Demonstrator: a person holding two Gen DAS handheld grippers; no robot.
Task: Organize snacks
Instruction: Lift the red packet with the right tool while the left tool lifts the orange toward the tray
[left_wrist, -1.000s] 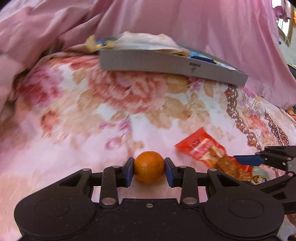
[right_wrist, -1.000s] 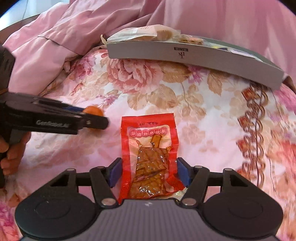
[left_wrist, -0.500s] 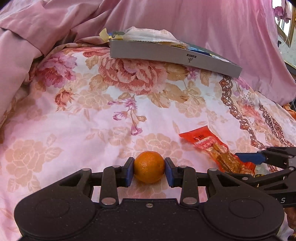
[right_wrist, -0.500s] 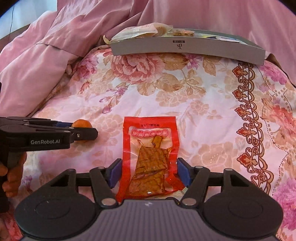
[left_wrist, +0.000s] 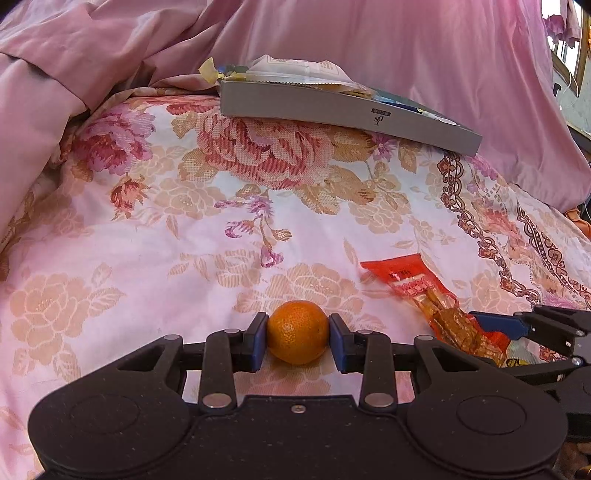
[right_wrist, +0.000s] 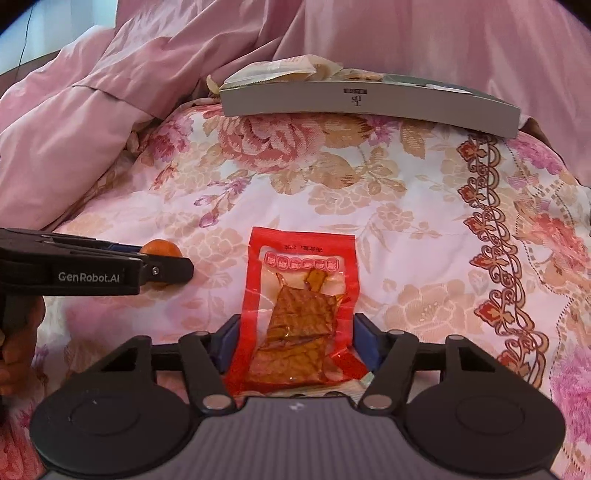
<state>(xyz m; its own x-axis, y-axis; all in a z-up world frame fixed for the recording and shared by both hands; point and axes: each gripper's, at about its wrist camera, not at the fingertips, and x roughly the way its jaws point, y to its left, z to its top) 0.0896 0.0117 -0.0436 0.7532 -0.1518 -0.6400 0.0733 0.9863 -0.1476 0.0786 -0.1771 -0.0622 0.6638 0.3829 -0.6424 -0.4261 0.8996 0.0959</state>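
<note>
A small orange (left_wrist: 297, 332) sits between the blue pads of my left gripper (left_wrist: 297, 341), which is shut on it just above the flowered bedspread. From the right wrist view the same left gripper (right_wrist: 173, 266) comes in from the left with the orange (right_wrist: 160, 246) at its tip. A red snack packet (right_wrist: 301, 295) of brown dried pieces lies lengthwise between the pads of my right gripper (right_wrist: 297, 343). Its jaws are closing and press on the packet's edges. The left wrist view shows the packet (left_wrist: 417, 291) and the right gripper (left_wrist: 509, 332) low on the right.
A flat grey box (right_wrist: 369, 103) lies at the far end of the bed with several snack packets (left_wrist: 295, 72) in it. A rumpled pink quilt (right_wrist: 92, 122) is piled behind and to the left. A person's hand (right_wrist: 14, 354) holds the left gripper's handle.
Both grippers have drawn back a little from the grey box, each with its item. The right gripper's view has rolled so the box now looks level. The blur in the left view has gone.
</note>
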